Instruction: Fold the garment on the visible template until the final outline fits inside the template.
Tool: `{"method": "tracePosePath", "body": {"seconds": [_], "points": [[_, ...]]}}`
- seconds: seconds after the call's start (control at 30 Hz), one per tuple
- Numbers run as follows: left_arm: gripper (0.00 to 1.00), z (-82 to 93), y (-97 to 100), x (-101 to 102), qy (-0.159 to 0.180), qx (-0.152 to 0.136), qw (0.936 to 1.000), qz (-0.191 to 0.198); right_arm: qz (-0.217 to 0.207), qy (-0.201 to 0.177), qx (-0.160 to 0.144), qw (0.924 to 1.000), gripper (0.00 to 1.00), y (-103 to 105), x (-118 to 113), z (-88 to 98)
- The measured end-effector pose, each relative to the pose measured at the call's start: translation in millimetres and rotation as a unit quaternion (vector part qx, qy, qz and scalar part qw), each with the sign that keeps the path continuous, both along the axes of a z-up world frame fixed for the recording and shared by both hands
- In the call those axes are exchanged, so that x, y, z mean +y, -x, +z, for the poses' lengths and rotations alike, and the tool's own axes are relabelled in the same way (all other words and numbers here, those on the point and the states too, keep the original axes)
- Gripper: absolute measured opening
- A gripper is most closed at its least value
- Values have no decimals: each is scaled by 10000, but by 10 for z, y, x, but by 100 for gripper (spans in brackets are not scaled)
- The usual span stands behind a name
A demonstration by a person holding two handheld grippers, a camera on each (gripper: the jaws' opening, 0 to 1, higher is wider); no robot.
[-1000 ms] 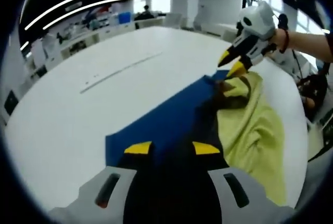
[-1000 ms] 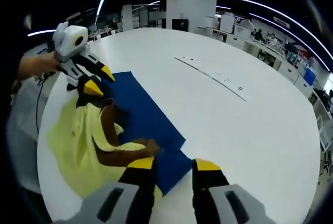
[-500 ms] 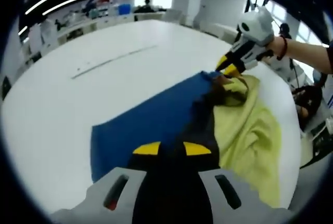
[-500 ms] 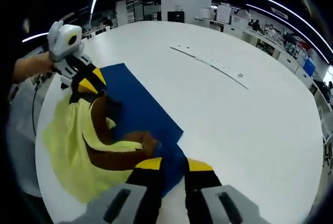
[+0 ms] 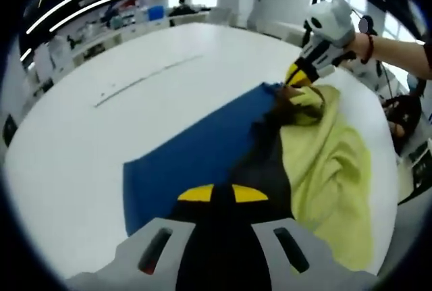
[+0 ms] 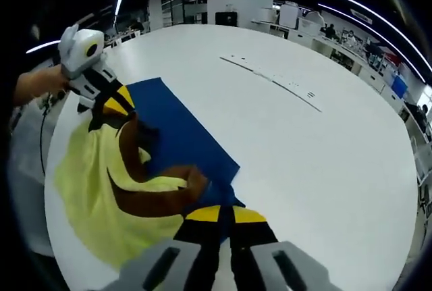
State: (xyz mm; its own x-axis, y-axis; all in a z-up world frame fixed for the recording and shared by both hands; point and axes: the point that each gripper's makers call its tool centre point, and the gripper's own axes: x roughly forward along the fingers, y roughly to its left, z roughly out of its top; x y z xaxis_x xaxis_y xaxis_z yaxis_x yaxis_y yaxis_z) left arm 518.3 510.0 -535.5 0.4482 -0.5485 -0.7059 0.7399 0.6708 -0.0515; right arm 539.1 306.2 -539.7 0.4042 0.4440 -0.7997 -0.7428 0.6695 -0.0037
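A yellow-green garment (image 5: 334, 169) with a dark brown edge (image 5: 266, 163) lies half over the blue template (image 5: 196, 152) on a white table. My left gripper (image 5: 223, 193) is shut on the dark edge at the garment's near end. At the far end the right gripper (image 5: 298, 76), in a hand, pinches the garment's corner. In the right gripper view the garment (image 6: 84, 176) spreads to the left of the template (image 6: 179, 136). There my right gripper (image 6: 226, 215) is shut on the brown edge (image 6: 155, 200), and the left gripper (image 6: 113, 105) grips the far corner.
The white table (image 6: 324, 169) is wide and bare to the template's other side, apart from a thin marked strip (image 6: 270, 82). The garment reaches close to the table edge (image 6: 50, 223). Desks and shelves stand in the background.
Both pairs of jaws have closed from open onto the garment's dark edge. The right gripper has dropped lower onto the far corner.
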Motion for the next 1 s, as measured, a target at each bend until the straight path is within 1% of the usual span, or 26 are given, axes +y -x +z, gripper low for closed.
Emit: {"method": "tracePosePath", "body": {"seconds": [0.17, 0.23, 0.3, 0.43, 0.63, 0.73, 0.8, 0.83, 0.9, 0.93, 1.0], "points": [[5, -6, -7, 0, -22, 87, 9999, 45, -74, -11, 6, 10000, 0, -12, -4, 1], [3, -9, -7, 1, -24, 113, 9999, 118, -88, 34, -24, 10000, 0, -8, 0, 1], [0, -9, 14, -24, -30, 120, 9999, 94, -102, 76, -71, 9999, 0, -5, 1, 2], [0, -2, 26, -35, -285, -152, 9995, -51, -131, 79, -118, 9998, 0, -1, -16, 10], [0, 9, 38, -22, -375, -209, 9991, -23, -221, 61, -170, 9996, 0, 2, -64, 68], [0, 83, 67, -9, -237, -314, 9992, 3, -306, -34, -303, 9991, 0, 17, -93, 186], [0, 169, 79, -9, -33, -417, 9991, 39, -359, -114, -377, 9986, 0, 26, -110, 257], [0, 213, 100, 10, 17, -440, 9990, 46, -377, -124, -382, 9985, 0, 34, -121, 273], [0, 276, 111, 38, 46, -536, 9985, 46, -417, -154, -421, 9981, 0, 37, -144, 308], [0, 329, 112, 69, 41, -629, 9980, 47, -448, -169, -439, 9979, 0, 51, -158, 335], [0, 437, 124, 118, 109, -723, 9973, 101, -518, -209, -489, 9972, 0, 65, -191, 389]]}}
